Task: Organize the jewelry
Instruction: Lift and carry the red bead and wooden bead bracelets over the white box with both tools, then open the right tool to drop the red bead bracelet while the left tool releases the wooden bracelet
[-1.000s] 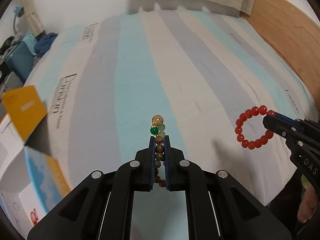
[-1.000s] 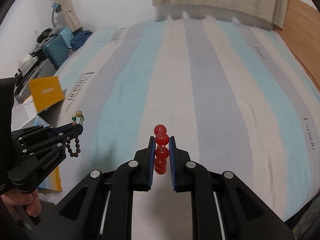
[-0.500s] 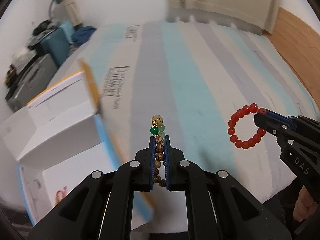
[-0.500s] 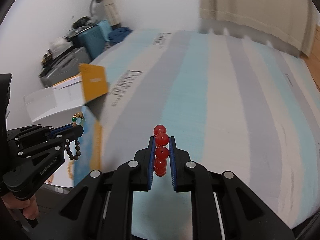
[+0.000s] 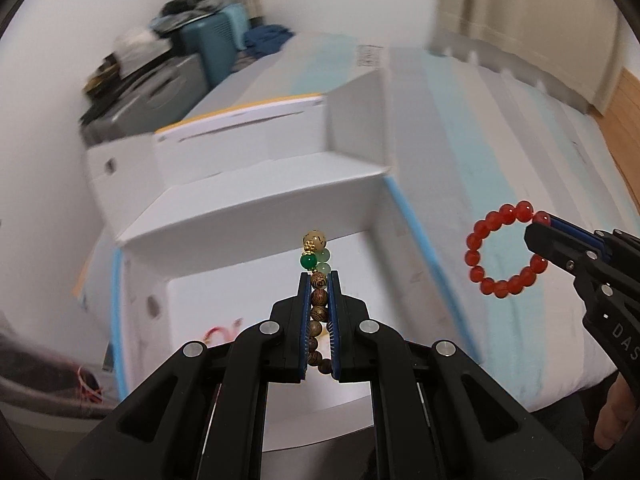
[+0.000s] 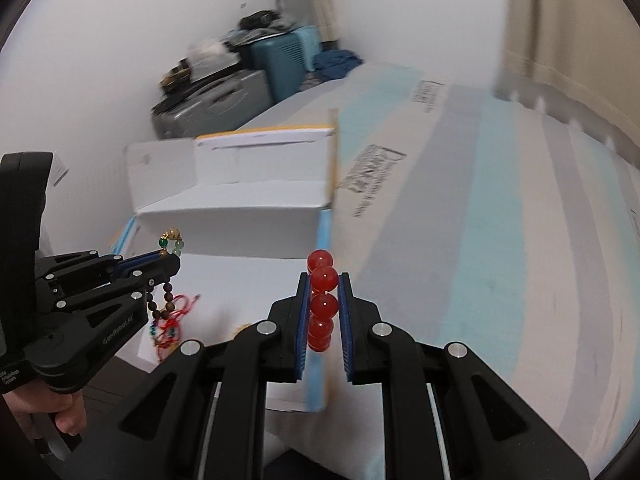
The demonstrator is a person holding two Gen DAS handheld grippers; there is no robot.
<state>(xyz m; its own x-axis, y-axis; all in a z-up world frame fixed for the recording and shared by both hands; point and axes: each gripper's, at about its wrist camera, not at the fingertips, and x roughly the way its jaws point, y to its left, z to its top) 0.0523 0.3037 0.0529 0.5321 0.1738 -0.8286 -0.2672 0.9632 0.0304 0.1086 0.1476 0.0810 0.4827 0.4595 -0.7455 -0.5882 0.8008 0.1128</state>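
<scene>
My left gripper point(image 5: 319, 280) is shut on a brown wooden bead bracelet point(image 5: 318, 300) with green and cream beads on top, held in the air over an open white cardboard box point(image 5: 256, 204). It also shows in the right wrist view point(image 6: 168, 264). My right gripper point(image 6: 324, 280) is shut on a red bead bracelet point(image 6: 322, 300), held above the box's blue-edged right wall. That bracelet point(image 5: 504, 252) hangs as a ring from the right gripper in the left wrist view. Red string jewelry point(image 6: 172, 320) lies inside the box.
The box stands beside a bed with a striped blue, grey and cream cover point(image 6: 500, 220). Suitcases and a blue case point(image 6: 240, 80) are stacked by the far white wall. A beige curtain point(image 5: 540, 20) hangs behind the bed.
Both grippers have swung left from over the bed to over the open box, each still holding its bracelet.
</scene>
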